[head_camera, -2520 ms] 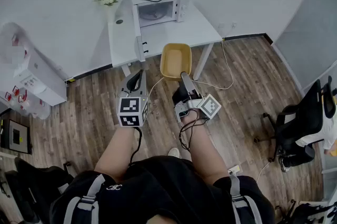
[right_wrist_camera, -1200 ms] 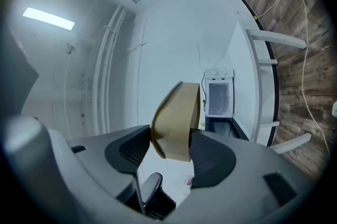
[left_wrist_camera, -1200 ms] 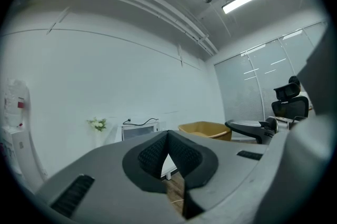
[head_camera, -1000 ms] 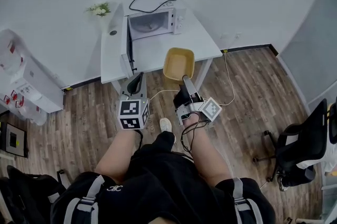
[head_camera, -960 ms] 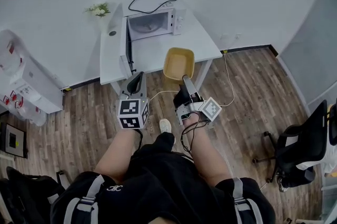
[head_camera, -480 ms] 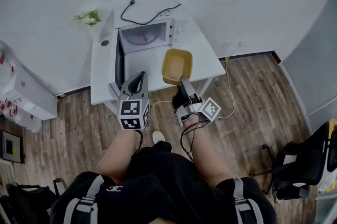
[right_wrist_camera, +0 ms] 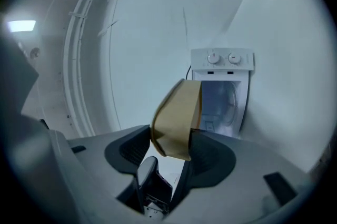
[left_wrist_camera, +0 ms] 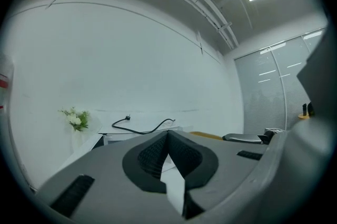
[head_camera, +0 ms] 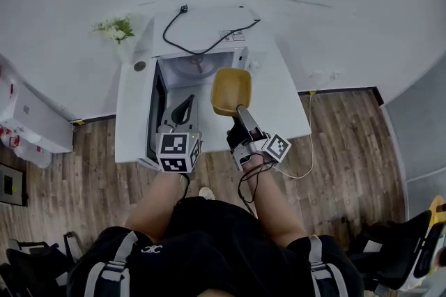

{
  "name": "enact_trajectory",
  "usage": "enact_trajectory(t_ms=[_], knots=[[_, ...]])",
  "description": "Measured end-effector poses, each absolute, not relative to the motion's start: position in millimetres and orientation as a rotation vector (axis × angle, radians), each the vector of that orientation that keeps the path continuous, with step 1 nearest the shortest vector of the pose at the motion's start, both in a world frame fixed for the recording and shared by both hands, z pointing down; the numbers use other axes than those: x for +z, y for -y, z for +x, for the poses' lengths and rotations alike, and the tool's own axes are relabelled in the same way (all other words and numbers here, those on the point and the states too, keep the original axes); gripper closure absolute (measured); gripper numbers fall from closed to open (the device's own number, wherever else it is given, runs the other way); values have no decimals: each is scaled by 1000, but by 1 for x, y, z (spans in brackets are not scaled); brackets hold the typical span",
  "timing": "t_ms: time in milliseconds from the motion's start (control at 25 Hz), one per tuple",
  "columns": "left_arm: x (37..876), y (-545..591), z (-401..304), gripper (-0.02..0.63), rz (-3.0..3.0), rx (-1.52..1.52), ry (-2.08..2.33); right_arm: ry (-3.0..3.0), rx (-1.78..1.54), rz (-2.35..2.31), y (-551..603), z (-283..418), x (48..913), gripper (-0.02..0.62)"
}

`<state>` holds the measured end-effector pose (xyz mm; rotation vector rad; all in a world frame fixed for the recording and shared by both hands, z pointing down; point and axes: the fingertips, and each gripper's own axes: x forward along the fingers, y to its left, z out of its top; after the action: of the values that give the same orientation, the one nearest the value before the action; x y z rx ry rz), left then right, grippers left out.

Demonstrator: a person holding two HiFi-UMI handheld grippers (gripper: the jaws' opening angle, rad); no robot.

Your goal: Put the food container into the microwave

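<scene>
The tan food container [head_camera: 231,89] hangs by its near rim from my right gripper [head_camera: 241,109], which is shut on it. It is held above the white table [head_camera: 287,114], just in front of the open cavity of the white microwave [head_camera: 189,68]. The microwave door [head_camera: 157,106] stands swung out to the left. In the right gripper view the container [right_wrist_camera: 177,116] sits between the jaws with the microwave [right_wrist_camera: 223,92] behind it. My left gripper [head_camera: 185,104] is shut and empty, beside the door; its jaws meet at the tips [left_wrist_camera: 168,136].
A black power cable [head_camera: 202,46] lies across the microwave's top. A small vase of white flowers [head_camera: 114,28] stands at the table's back left corner. A white wall runs behind the table. Wooden floor [head_camera: 348,142] surrounds it, and a white cabinet [head_camera: 28,123] stands at far left.
The person has walked up to the table, so the microwave is much nearer. The container, still held by the right gripper, went from over the floor to in front of the open cavity.
</scene>
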<state>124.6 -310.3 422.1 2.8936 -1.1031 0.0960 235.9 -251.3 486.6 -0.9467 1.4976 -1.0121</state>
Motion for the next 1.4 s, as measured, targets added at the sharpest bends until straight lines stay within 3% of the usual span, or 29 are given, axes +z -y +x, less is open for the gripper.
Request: enact_trajectory(t_ms=[360, 1400], knots=[[445, 384, 148, 595, 2819, 185, 1188, -1511, -1174, -902, 344, 253, 527, 359], [478, 466, 104, 595, 2487, 313, 1668, -1552, -1448, -873, 576, 270, 617, 359]])
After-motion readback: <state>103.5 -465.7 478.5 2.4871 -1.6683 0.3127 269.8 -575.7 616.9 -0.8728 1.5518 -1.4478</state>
